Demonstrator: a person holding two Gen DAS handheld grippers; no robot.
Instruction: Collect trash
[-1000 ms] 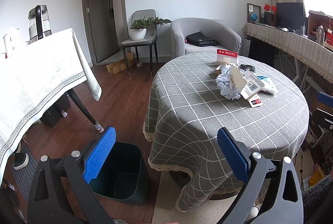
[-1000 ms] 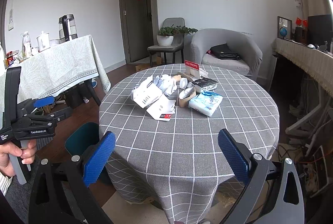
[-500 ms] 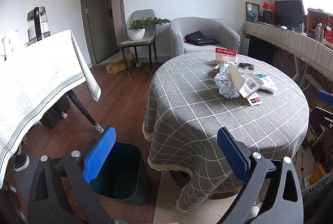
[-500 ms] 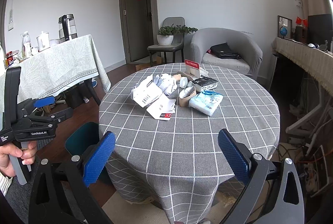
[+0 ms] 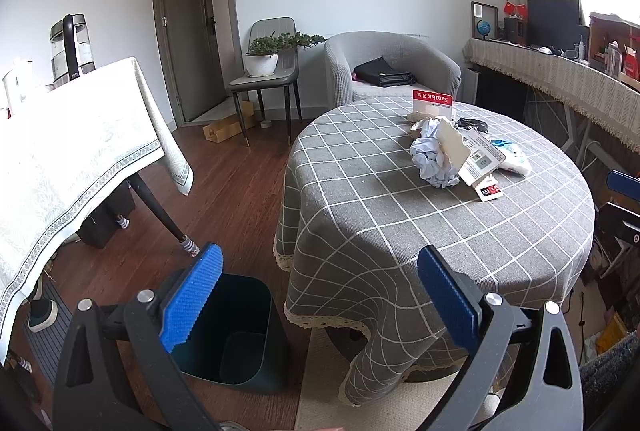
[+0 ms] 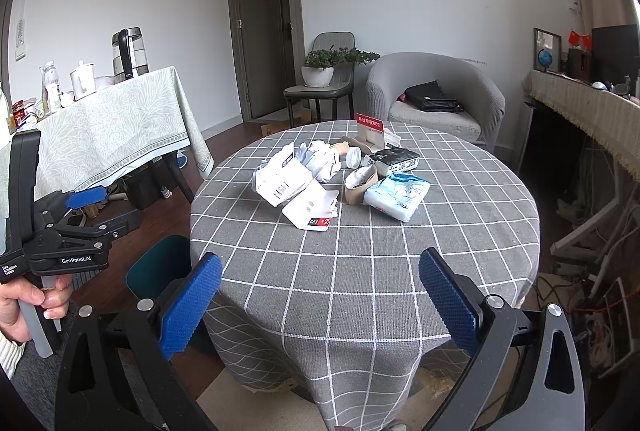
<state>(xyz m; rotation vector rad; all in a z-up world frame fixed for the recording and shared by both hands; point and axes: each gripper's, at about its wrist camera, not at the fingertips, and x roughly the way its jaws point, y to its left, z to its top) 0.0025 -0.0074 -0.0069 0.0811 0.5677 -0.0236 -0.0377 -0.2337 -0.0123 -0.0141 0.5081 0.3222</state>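
Both tools are held back from the round desk draped in a grey cloth with white grid lines (image 6: 360,271). The left hand-held gripper (image 5: 316,295) has its blue ribbed pads spread wide with nothing between them, and so does the right hand-held gripper (image 6: 320,295). Seen from the right wrist, the left tool's black body reads "GenRobot.AI". The trash sits in a loose heap on the desk's far half: crumpled white paper (image 5: 434,161), a torn white carton with a barcode label (image 6: 282,181), a flat white card with a red-and-black label (image 6: 314,209), a brown cardboard sleeve (image 6: 360,185), a pale blue printed tissue pack (image 6: 396,195) and an upright red-and-white "SanDisk" card (image 5: 432,103). A dark teal plastic bin (image 5: 236,335) stands open on the wooden floor just beside the desk's left edge.
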